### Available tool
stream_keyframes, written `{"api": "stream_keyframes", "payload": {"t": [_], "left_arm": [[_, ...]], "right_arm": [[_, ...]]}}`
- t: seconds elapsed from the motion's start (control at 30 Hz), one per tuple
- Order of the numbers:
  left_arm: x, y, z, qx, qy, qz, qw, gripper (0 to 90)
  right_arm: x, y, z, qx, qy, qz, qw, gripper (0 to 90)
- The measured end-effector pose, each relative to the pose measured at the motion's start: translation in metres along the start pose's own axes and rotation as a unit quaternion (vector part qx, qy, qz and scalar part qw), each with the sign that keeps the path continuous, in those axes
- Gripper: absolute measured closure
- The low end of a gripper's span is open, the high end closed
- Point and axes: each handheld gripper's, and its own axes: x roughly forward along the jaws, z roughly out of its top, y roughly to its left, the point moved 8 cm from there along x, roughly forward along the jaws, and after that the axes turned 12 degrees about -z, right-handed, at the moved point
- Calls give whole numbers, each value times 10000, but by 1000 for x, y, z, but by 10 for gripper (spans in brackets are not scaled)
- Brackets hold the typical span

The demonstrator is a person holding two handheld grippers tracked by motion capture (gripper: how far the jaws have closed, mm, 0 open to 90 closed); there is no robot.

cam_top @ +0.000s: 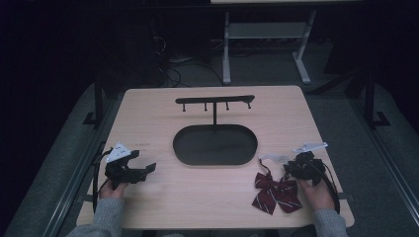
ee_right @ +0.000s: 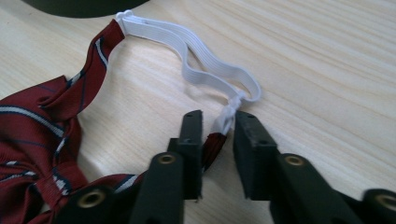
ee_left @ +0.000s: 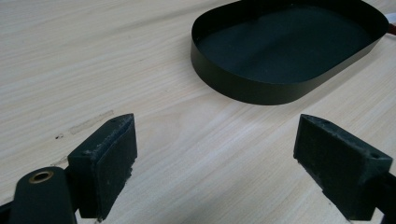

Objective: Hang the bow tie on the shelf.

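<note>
Maroon striped bow tie (cam_top: 276,192) flat on table (cam_top: 163,113) front-right, wings approx. crosswise, white elastic strap (ee_right: 205,74) toward tray (cam_top: 215,144); right gripper (ee_right: 218,122) jaws narrowed around strap end, contact unclear; left gripper (ee_left: 215,140) wide apart, empty.

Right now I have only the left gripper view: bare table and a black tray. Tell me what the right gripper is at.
Observer: The right gripper straddles the strap end of a dark red striped bow tie. Its jaws stand narrow, with a gap left on one side of the strap.
Operator: Say where that tie lies from the tray.
Observer: It lies flat on the table to the near right of the tray, apart from it. Its white elastic loop reaches toward the tray's rim.
Operator: Report what stands behind the tray.
Observer: At the tray's far edge a thin post rises to a black bar with four bare hooks.
</note>
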Motion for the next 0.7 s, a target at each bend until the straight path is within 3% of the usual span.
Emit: {"api": "stream_keyframes", "payload": {"t": [0.2,0.37,0.6,0.7], "left_arm": [[1,0,0,15,16,-11,10000,130],[2,0,-1,9,31,-10,10000,130],[1,0,-1,-6,33,-8,10000,130],[1,0,-1,-7,27,-8,10000,130]], "right_arm": [[-1,3,-1,-74,-29,143,9999,854],[-3,3,-3,39,10,331,9994,868],[-10,5,2,110,-214,517,9984,869],[-14,7,3,30,-255,555,9981,869]]}}
